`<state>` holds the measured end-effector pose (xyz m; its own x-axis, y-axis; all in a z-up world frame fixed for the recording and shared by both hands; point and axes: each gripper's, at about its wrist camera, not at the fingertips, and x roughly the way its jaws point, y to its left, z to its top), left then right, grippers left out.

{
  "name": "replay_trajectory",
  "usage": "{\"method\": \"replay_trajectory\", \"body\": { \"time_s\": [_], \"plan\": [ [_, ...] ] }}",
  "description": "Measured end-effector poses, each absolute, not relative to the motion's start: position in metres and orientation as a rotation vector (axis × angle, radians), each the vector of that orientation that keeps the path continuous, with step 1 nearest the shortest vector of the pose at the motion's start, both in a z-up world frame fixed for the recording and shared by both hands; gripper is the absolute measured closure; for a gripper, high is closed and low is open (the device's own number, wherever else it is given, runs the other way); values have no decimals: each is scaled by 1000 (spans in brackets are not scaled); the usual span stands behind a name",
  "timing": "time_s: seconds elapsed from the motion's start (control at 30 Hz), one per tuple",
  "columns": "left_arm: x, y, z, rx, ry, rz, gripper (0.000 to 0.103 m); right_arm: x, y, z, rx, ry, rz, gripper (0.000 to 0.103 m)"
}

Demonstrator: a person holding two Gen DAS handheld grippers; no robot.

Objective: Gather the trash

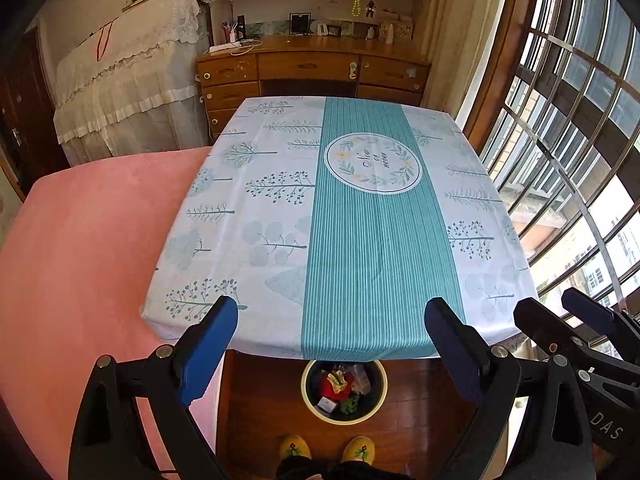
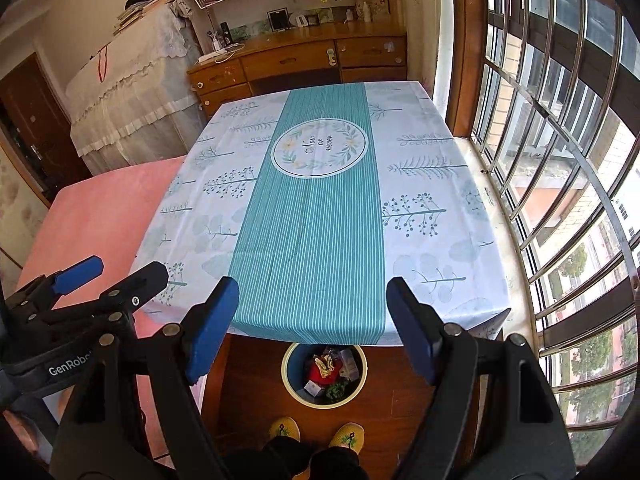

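Observation:
A round trash bin (image 1: 344, 420) (image 2: 324, 405) stands on the wooden floor just under the table's near edge. Inside it lie a red wrapper (image 1: 331, 389) (image 2: 323, 375), small packets and a green scrap. The table (image 1: 360, 240) (image 2: 312, 220) carries a teal-striped leaf-print cloth with nothing on it. My left gripper (image 1: 332, 310) (image 2: 127, 267) is open and empty, held above the near edge and the bin. Beside it on the right, my right gripper (image 2: 312, 284) (image 1: 548, 302) is also open and empty.
A pink bed (image 1: 80, 240) adjoins the table's left side. A wooden desk (image 1: 312, 64) stands beyond the far edge, a lace-covered cabinet (image 1: 128, 80) left of it. Barred windows (image 1: 580, 120) line the right. The person's yellow slippers (image 1: 294, 446) (image 2: 284, 428) stand by the bin.

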<state>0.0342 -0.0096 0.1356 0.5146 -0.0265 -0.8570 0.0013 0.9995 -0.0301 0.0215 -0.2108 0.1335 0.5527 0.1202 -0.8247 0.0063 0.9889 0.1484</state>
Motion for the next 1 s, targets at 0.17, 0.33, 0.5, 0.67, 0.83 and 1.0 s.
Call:
{"method": "replay_trajectory", "body": {
  "time_s": [0.17,0.33,0.5,0.67,0.83,1.0],
  "plan": [
    [37,-12,131,-23,1040,-11,7,23,-212,132,139,987,68,29],
    [37,-16,128,-18,1045,-5,7,24,-214,131,138,987,67,29],
    [40,-12,124,-13,1047,-1,8,25,-214,130,136,989,65,29],
    [40,-12,121,-12,1051,2,8,25,-214,130,136,989,65,29],
    [40,-11,119,-9,1056,4,8,26,-215,130,133,989,63,29],
    [41,-11,119,-7,1057,5,8,26,-216,130,129,989,63,29]
  ]
}}
